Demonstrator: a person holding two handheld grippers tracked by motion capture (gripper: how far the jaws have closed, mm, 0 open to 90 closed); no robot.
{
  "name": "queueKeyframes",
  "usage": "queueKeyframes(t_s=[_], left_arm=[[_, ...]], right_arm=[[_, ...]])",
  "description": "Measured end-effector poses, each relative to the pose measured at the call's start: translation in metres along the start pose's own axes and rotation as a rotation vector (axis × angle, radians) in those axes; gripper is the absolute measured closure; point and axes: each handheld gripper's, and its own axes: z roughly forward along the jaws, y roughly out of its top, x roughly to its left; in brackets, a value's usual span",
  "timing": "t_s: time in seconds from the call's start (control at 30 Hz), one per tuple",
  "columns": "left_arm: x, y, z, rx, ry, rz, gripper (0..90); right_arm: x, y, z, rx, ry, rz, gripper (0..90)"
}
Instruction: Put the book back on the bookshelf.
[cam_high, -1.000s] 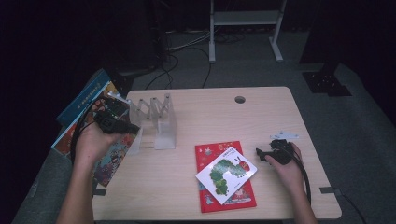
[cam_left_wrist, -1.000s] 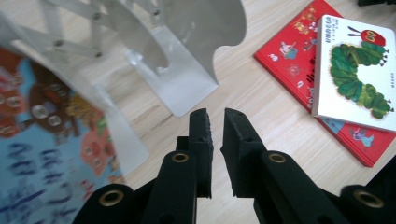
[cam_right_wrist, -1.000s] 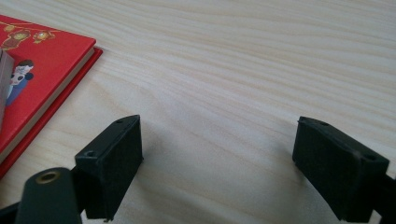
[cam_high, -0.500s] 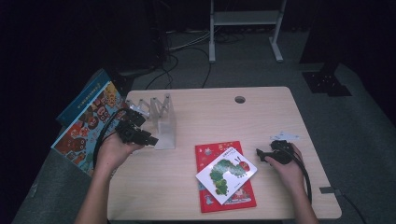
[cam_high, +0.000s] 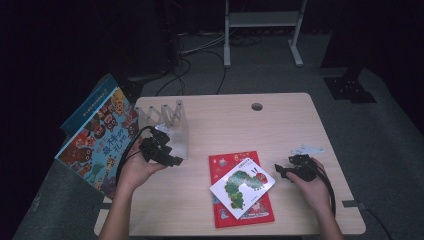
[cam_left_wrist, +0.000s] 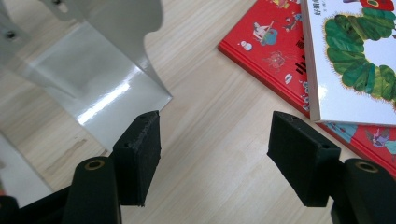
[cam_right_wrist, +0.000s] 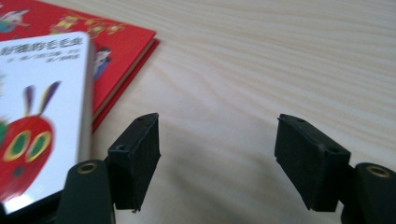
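While the metal rack (cam_high: 175, 130) stands empty at the table's (cam_high: 280, 110) far left, the left gripper (cam_high: 173, 161) hangs just beside it and the right gripper (cam_high: 278, 171) waits well right of it, next to the white book (cam_high: 242, 186) stacked on the red book (cam_high: 250, 215).

Looking along the left gripper (cam_left_wrist: 215, 154), its jaws have just been opening, with bare wood between them and the rack (cam_left_wrist: 107, 70) just ahead.

Seen along the right gripper (cam_right_wrist: 217, 158), the jaws stand apart and empty, likely lined up for the white book's (cam_right_wrist: 42, 116) edge.
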Motion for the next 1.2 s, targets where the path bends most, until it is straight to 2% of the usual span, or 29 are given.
queueKeyframes(t_s=[0.2,0.4,0.57,0.9,1.0,1.2], left_arm=[[-0.007,-0.002,0.015,0.005,-0.031,0.012,30.9],[-0.010,-0.009,0.030,-0.002,-0.054,0.010,29.1],[-0.011,-0.012,0.039,0.018,-0.067,0.010,28.9],[-0.011,-0.017,0.046,0.038,-0.073,0.002,28.6],[-0.011,-0.016,0.047,0.041,-0.077,0.002,28.0],[-0.013,-0.016,0.051,0.050,-0.082,0.007,27.4]], right_arm=[[0.011,-0.011,-0.018,-0.024,0.045,-0.019,30.4],[0.026,-0.017,-0.036,-0.038,0.095,-0.068,28.4],[0.042,-0.020,-0.043,-0.042,0.125,-0.099,27.7],[0.071,-0.029,-0.035,-0.024,0.151,-0.162,23.5],[0.075,-0.029,-0.031,-0.017,0.161,-0.182,23.1],[0.076,-0.028,-0.028,-0.016,0.164,-0.177,23.2]])
